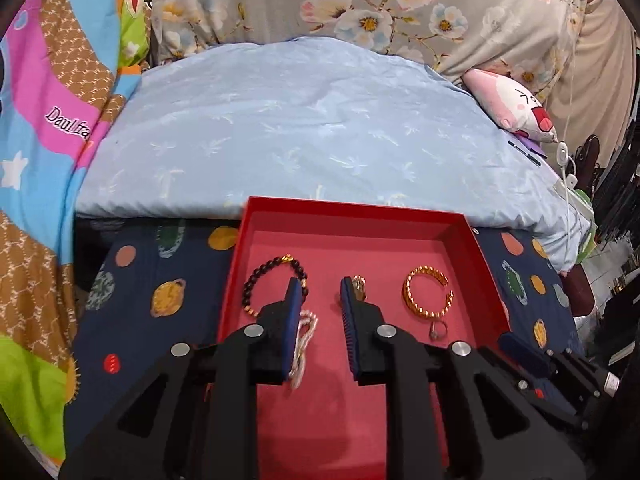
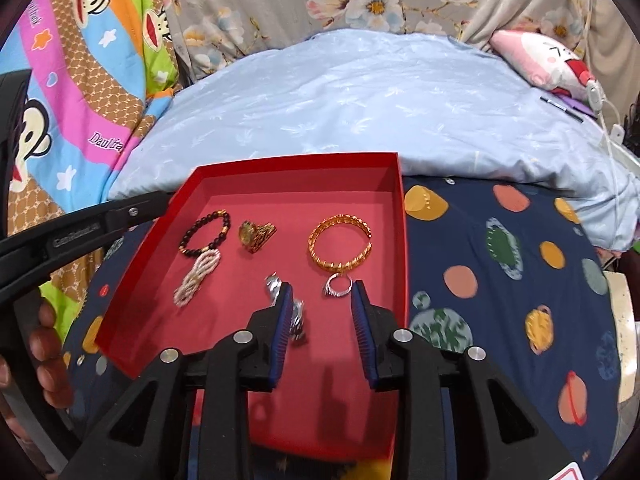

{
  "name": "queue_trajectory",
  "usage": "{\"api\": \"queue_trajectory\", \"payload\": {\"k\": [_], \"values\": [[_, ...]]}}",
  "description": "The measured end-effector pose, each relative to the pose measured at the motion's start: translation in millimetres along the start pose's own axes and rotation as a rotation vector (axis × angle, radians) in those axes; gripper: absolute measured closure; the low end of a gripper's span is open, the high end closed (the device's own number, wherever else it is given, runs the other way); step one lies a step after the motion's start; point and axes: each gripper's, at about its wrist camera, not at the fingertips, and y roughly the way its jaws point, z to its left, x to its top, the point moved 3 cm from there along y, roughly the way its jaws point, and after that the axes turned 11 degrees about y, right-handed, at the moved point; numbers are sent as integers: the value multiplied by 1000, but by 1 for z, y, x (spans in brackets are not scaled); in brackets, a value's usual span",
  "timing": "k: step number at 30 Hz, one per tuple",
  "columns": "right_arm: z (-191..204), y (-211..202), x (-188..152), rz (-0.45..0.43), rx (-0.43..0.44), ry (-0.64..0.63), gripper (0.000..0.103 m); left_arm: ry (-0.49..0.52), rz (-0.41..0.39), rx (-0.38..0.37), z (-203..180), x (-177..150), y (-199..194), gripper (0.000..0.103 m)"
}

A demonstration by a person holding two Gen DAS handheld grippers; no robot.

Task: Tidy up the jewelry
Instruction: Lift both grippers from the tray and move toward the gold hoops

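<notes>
Right claw (image 2: 322,300) wide open, nothing gripped; hovering low over near part of red tray (image 2: 394,168). Silver crinkly piece (image 2: 298,316), blurred, just inside left finger, not pinched. Silver ring (image 2: 338,286) between the tips, slightly ahead, touching near edge of gold bangle (image 2: 340,246).

Left claw (image 1: 320,292) also open, empty, over tray's middle. Gold ring (image 1: 359,284) right beside its right fingertip. White beaded strand (image 1: 304,340) partly hidden behind left finger, near dark bead bracelet (image 1: 276,284).

Step, as judged: all jewelry already in tray, arranging/spacing in progress; likely late stage. Next move probably a pinch on silver piece or silver ring by right claw: needs a low approach, narrow closing, tips nearly on tray floor, care not to drag the bangle.

Materials: tray stiff card, matte red, shallow straight walls. Bangle open C-shape, twisted ribbed gold metal, rigid. Dark bracelet round glossy beads with gold spacers, likely elastic. White strand limp, looped. Rings small, hard, prone to slipping off ribbed blue pads (image 2: 282,328).

Tray on navy planet-print cloth (image 2: 500,280) on bed; pale blue quilt (image 2: 360,92) beyond.
</notes>
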Motion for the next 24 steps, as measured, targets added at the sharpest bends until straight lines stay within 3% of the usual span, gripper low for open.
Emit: {"api": "queue_trajectory", "payload": {"k": [12,24], "values": [[3,-75,-66,-4,3,-1,71,-39,-12,51,27,-72,-86,71],[-25,-125,-140,37,-33,60,71,-33,91,23,8,-167,-125,70]]}}
